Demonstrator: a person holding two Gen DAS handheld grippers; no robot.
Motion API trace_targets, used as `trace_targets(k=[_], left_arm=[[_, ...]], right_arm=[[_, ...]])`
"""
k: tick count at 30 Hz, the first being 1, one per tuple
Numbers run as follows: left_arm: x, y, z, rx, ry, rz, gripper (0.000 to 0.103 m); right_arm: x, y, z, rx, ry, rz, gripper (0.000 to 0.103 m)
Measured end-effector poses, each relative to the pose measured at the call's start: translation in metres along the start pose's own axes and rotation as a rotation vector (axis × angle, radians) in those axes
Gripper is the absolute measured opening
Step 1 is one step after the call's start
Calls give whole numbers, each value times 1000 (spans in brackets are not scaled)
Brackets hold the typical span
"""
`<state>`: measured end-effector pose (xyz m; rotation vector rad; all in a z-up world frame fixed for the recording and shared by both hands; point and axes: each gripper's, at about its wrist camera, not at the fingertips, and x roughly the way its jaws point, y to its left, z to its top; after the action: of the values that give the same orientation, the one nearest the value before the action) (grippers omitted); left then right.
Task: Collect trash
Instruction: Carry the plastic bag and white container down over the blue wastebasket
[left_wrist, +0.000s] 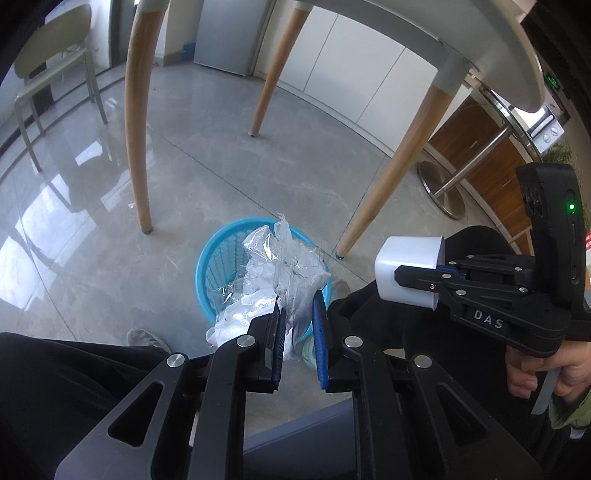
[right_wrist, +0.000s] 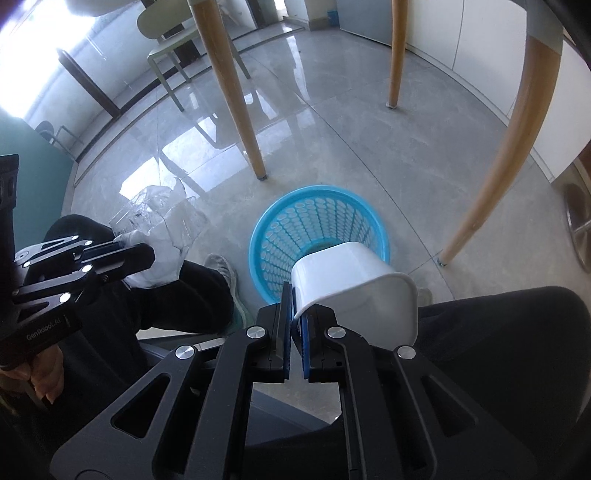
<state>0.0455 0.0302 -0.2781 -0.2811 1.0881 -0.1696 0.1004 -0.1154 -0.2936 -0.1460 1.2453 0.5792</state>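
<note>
You are at the drop stage, with both pieces of trash in hand and neither yet in the bin. Your left gripper (left_wrist: 298, 325) is nearly closed, its blue pads pinching a crumpled clear plastic wrapper (left_wrist: 273, 273) that stands up from the fingertips toward twelve o'clock in the left wrist view and hangs over the blue mesh basket (left_wrist: 207, 266). Your right gripper (right_wrist: 296, 314) is pressed all but shut on the rim of a white plastic cup (right_wrist: 347, 280), which lies tipped on its side with the open mouth facing back toward the camera. In the right wrist view the basket (right_wrist: 317, 206) sits at twelve o'clock from the fingertips, and the cup covers its near rim. The basket stands on the grey tiled floor (left_wrist: 92, 240) between the wooden legs of the table (left_wrist: 406, 29), close to your shoes. Through its mesh it looks nearly empty, though the bottom is partly hidden, so I judge little has been collected so far. What is left: release the wrapper and the cup into the basket. Whether more trash waits elsewhere cannot be told from here.
</note>
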Motion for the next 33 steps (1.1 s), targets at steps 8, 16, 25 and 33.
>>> trace_targets(k=[8, 16, 25, 33], left_arm=[[23, 6, 11, -29, 20, 10, 13], [46, 13, 22, -73, 45, 3, 13], [77, 26, 33, -141, 98, -16, 13], [114, 33, 39, -161, 168, 13, 12]], right_arm=[[33, -2, 21, 31, 47, -3, 4], [68, -11, 33, 65, 98, -14, 4], [101, -23, 42, 154, 161, 50, 4], [131, -30, 45, 193, 209, 55, 4]])
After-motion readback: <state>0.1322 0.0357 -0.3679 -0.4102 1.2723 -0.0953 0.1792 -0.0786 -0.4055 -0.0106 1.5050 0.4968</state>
